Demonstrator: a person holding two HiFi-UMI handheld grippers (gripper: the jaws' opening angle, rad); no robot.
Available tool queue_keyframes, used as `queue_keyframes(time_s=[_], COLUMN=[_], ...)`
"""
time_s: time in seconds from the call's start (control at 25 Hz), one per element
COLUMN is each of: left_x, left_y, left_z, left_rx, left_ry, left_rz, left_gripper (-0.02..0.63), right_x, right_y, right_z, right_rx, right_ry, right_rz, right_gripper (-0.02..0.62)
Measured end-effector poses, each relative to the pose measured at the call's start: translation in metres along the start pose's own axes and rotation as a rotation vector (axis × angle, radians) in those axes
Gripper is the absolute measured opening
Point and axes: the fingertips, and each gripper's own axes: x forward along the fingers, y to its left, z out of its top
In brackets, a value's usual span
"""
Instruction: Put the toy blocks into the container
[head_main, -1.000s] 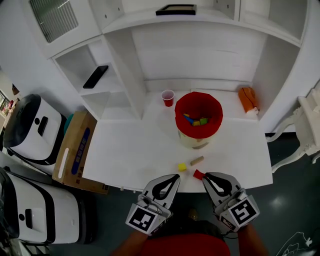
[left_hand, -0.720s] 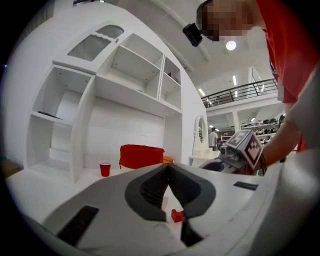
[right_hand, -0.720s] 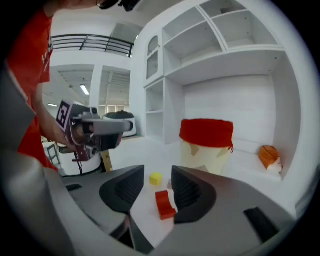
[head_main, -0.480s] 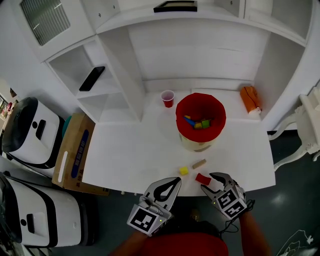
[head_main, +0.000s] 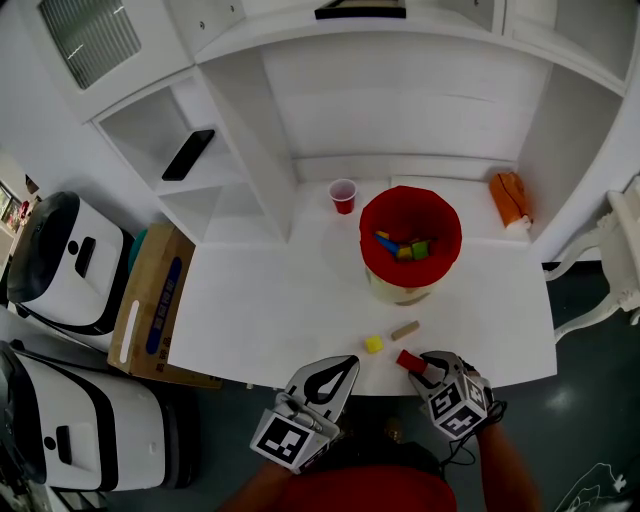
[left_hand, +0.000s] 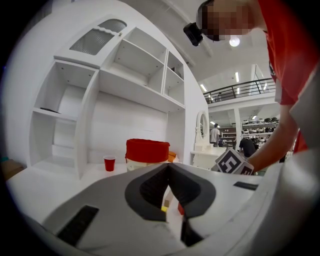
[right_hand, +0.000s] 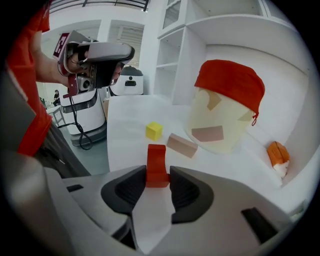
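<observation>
Nothing near you carries readable words: the cubes on both grippers show only black-and-white square markers, and the print on the blue strip of the cardboard box (head_main: 150, 305) at your left is too small to read. Your left gripper (head_main: 347, 362) is held almost level just off the front edge of the table (head_main: 270, 310), its jaws together with nothing between them, about where it was a second ago. Your right gripper (right_hand: 158, 176) is tipped steeply down at the table edge, lower and more pitched than a second ago. Its jaws have just been closing, and the pads now sit against both sides of the red block (right_hand: 156, 159), which stands on the table by the front edge. Just beyond lie the yellow block (head_main: 373, 344) and the tan block (head_main: 405, 330), apart from each other and untouched. Farther back stands the container (head_main: 400, 290), cream with a red liner over its rim, with several coloured blocks (head_main: 403, 248) already inside. A small red cup (head_main: 343, 195) stands behind it at the left.
</observation>
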Motion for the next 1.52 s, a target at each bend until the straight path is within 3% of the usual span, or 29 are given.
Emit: queue_keyframes(time_s=[0.08, 0.16, 0.36, 0.48, 0.6, 0.76, 1.0, 1.12, 1.24, 1.28, 1.4, 1.52], left_x=[0.001, 0.001, 0.001, 0.002, 0.005, 0.007, 0.006, 0.006, 0.008, 0.010, 0.017, 0.026], left_y=[0.002, 0.003, 0.006, 0.008, 0.010, 0.013, 0.016, 0.020, 0.021, 0.021, 0.021, 0.020], left_z=[0.000, 0.000, 0.005, 0.008, 0.012, 0.018, 0.022, 0.021, 0.019, 0.017, 0.009, -0.007], left_rx=[0.013, 0.015, -0.003, 0.003, 0.011, 0.012, -0.003, -0.011, -0.013, -0.013, -0.008, 0.059], left_ry=[-0.012, -0.012, -0.008, -0.028, -0.057, -0.076, -0.049, -0.035, -0.018, -0.011, 0.014, 0.048], left_rz=[0.002, 0.001, 0.001, 0.001, 0.001, 0.007, 0.019, 0.029, 0.022, 0.017, -0.008, -0.052], left_gripper=[0.014, 0.014, 0.014, 0.014, 0.014, 0.014, 0.014, 0.014, 0.014, 0.014, 0.042, 0.101], right_x=[-0.004, -0.016, -0.079, -0.124, -0.157, -0.164, -0.116, -0.094, -0.100, -0.108, -0.135, -0.153], right_y=[0.003, 0.003, -0.017, -0.043, -0.075, -0.121, -0.173, -0.180, -0.170, -0.164, -0.143, -0.119], right_z=[0.004, 0.015, 0.070, 0.116, 0.159, 0.201, 0.217, 0.216, 0.221, 0.223, 0.222, 0.210], right_rx=[0.050, 0.171, 0.507, 0.554, 0.523, 0.417, 0.387, 0.396, 0.382, 0.373, 0.363, 0.368], right_ry=[-0.033, -0.116, -0.488, -0.673, -0.795, -0.809, -0.678, -0.610, -0.649, -0.679, -0.758, -0.783], right_rz=[0.024, 0.056, 0.113, 0.094, 0.053, -0.048, -0.150, -0.150, -0.131, -0.127, -0.138, -0.145], right_gripper=[0.169, 0.167, 0.167, 0.166, 0.166, 0.166, 0.170, 0.215, 0.212, 0.196, 0.047, -0.002])
